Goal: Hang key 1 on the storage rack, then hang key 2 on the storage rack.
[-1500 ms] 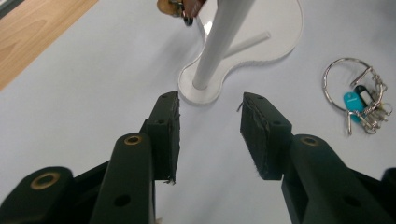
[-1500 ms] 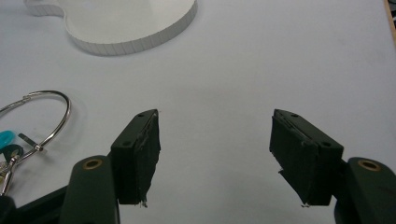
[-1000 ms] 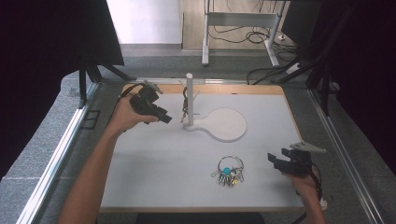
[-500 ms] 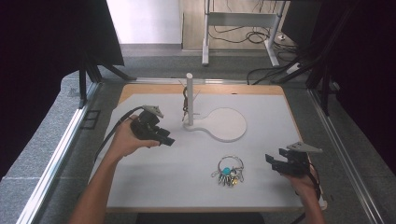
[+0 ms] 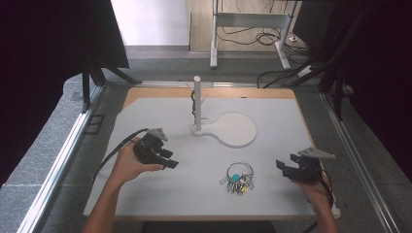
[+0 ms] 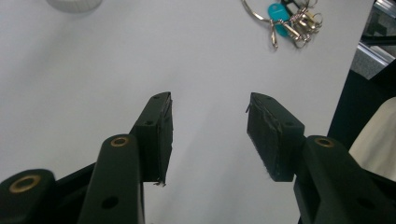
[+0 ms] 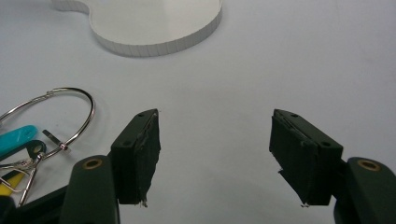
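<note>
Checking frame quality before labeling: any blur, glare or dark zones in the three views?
High view: white board evenly lit with no glare, surroundings left and right nearly black, key ring small but legible. Left gripper view: left tool sharp, keys slightly soft at the top edge. Right gripper view: right tool crisp, key ring clear, soft shadows only.

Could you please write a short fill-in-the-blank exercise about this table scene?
1. The key ring lies flat on the white ____.
2. The fingers of the left gripper are ____, with nothing between them.
3. A white post stands ____ on the stand's base.
4. The tag on the key ring is ____ in colour.

Missing words: mat; open; upright; blue
</note>
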A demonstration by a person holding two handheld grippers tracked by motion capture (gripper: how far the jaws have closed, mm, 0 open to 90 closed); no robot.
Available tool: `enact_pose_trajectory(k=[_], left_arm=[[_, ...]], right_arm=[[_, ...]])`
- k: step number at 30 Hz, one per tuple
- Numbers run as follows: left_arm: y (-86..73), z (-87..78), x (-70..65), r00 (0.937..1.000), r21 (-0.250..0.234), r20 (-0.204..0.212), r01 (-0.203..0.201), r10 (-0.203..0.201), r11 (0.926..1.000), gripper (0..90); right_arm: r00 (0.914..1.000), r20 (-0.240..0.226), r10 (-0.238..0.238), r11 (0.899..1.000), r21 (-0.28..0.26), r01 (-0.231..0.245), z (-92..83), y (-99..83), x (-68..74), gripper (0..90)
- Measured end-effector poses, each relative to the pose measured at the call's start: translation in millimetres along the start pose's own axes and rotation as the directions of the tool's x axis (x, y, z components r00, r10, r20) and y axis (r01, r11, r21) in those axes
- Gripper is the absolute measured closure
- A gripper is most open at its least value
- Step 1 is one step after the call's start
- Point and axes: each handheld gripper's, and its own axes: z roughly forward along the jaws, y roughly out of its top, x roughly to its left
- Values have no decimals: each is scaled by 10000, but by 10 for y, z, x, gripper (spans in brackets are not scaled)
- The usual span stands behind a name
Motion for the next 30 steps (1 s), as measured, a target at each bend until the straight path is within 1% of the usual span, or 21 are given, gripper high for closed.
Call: enact_pose_trajectory(k=[2,5,8,9,11,12,14,15,16,18,21,23,24,25,26,29,30], left_arm=[[-34,12,-1,10000,-90,-47,69,-69,9999,492],[-73,47,-3,9998,20,-172,99,-98,9999,439],[-117,71,13,9998,-22,-51,175,-175,9998,422],[-132,83,13,9997,-37,-68,220,-220,9998,414],[-152,104,12,9998,-60,-12,193,-193,9998,404],[-160,118,5,9999,-9,-63,98,-98,10000,399],[-169,134,-4,9999,-56,-157,62,-63,10000,392],[-174,138,-10,9998,-139,-192,77,-80,9999,391],[-179,139,-12,9997,-216,-223,106,-111,9997,391],[-201,150,3,9998,-259,-117,184,-187,9995,386],[-227,181,34,9997,6,-169,149,-149,9999,374],[-251,206,43,9996,7,-79,280,-280,9996,375],[-255,221,38,9997,110,-130,218,-217,9997,375],[-255,229,35,9997,127,-156,207,-206,9997,376],[-253,233,34,9996,109,-159,219,-217,9997,376],[-255,233,30,9995,61,-214,229,-227,9997,378],[-260,229,25,9995,48,-243,215,-213,9998,378]], right_arm=[[10000,-6,13,10000,-46,-13,-4,7,0,336],[10000,63,-30,9999,-137,30,-22,29,-24,334],[10000,44,-45,9998,-182,46,-63,65,-36,339],[10000,46,-63,9998,-164,64,-76,80,-34,339],[9999,27,-152,9997,-179,153,-94,117,-22,340],[9998,59,-190,9998,-91,191,-98,141,-16,347],[9988,107,-475,9986,252,472,-102,207,9,364],[9982,38,-595,9976,350,593,-106,247,28,376],[9977,-164,-650,9970,422,657,-109,291,44,389],[9950,-621,-780,9940,721,824,-99,394,92,404],[9868,-1188,-1097,9851,1190,1238,-57,508,164,432],[9800,-1514,-1292,9755,1581,1531,-17,577,222,456],[9758,-1710,-1359,9700,1773,1662,8,604,247,467],[9720,-1940,-1323,9645,2009,1713,42,634,282,481],[9699,-2060,-1298,9608,2157,1744,64,649,301,491],[9595,-2531,-1237,9408,2777,1945,165,703,362,525],[9567,-2631,-1248,9320,2997,2039,197,721,386,537]])
